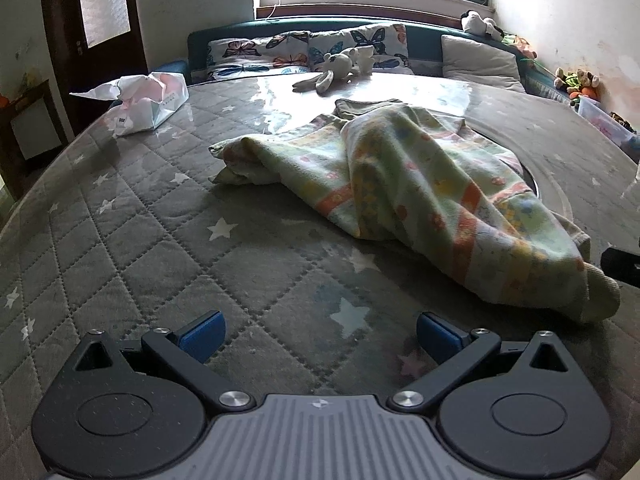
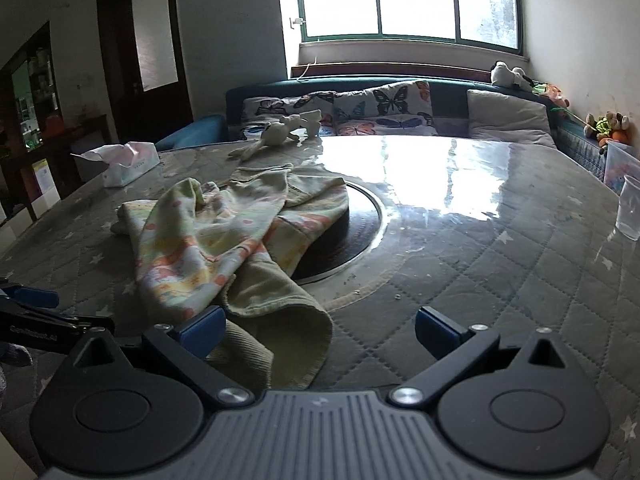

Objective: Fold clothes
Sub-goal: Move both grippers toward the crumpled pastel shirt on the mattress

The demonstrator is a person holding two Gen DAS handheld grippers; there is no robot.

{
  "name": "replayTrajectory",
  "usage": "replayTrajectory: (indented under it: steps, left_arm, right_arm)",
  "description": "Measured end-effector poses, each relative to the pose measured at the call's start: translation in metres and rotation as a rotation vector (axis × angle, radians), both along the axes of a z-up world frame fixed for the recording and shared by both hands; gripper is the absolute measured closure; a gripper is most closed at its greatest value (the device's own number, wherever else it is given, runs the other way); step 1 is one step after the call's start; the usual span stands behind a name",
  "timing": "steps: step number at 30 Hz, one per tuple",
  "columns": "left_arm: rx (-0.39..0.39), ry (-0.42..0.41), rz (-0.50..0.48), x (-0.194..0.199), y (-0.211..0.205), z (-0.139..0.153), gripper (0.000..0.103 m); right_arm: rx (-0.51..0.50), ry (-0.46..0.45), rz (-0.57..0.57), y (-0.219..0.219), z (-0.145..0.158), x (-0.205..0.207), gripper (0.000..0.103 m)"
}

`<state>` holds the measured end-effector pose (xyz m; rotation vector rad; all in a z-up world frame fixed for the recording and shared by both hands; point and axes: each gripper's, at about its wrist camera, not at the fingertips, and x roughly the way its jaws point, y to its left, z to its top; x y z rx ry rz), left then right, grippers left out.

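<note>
A crumpled pale green garment point(image 1: 420, 184) with an orange and yellow print lies on the quilted, star-patterned table cover point(image 1: 160, 240). My left gripper point(image 1: 320, 336) is open, low over the bare cover, with the garment ahead and to its right. My right gripper point(image 2: 320, 328) is also open. The garment's point(image 2: 224, 232) plain green hem lies flat between its fingers, close to the left blue pad point(image 2: 204, 330). A black part of the right gripper point(image 1: 620, 268) shows at the edge of the left wrist view, just beyond the garment's near end.
A round turntable point(image 2: 356, 236) sits partly under the garment. Around it are a tissue pack point(image 1: 148, 100) at far left, a plush rabbit point(image 1: 336, 68) at the far edge and a plastic cup point(image 2: 630, 208) at right. A sofa with butterfly cushions point(image 2: 380, 112) stands behind.
</note>
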<state>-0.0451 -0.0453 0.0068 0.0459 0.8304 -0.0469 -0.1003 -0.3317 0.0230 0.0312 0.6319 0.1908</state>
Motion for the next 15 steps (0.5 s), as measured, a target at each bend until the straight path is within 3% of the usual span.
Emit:
replayTrajectory:
  steps: [15]
  left_arm:
    - [0.007,-0.009,-0.024,-0.008,-0.011,0.007,0.000]
  right_arm:
    - [0.018,0.008,0.027,0.006,-0.001,-0.006,0.006]
